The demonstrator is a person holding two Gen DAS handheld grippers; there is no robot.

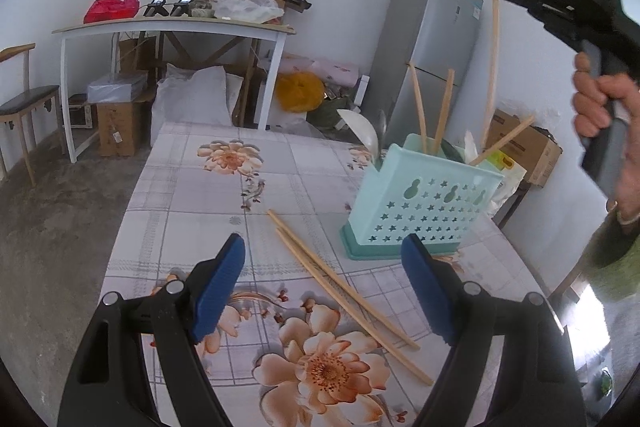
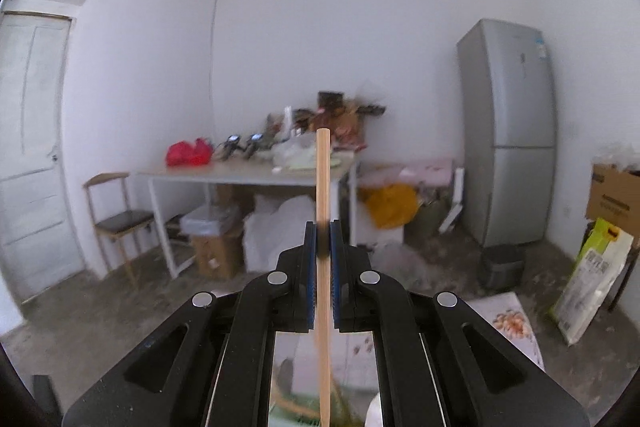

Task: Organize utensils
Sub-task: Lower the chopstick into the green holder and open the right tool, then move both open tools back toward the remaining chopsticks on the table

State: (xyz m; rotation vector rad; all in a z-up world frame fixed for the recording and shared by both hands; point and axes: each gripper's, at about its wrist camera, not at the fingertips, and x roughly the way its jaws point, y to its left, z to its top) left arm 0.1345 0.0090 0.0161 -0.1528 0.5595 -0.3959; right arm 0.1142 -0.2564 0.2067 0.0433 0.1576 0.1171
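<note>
Two chopsticks point(image 1: 344, 291) lie on the surface point(image 1: 192, 195); at least three stand in the holder point(image 1: 420, 203). The left gripper point(image 1: 324, 287) hovers low with fingers wide. The raised right gripper point(image 2: 323, 239) pinches one upright chopstick point(image 2: 323, 179).

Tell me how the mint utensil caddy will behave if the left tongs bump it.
The mint caddy looks like thin perforated plastic, so probably light and apt to slide on the tablecloth. Tall chopsticks leaning out may make it top-heavy and likely to tip.

White walls; grey fridge point(image 2: 508, 131); cluttered white side table point(image 1: 176, 27); chair point(image 2: 120, 219); door point(image 2: 32, 147); bare concrete floor point(image 1: 52, 235).
</note>
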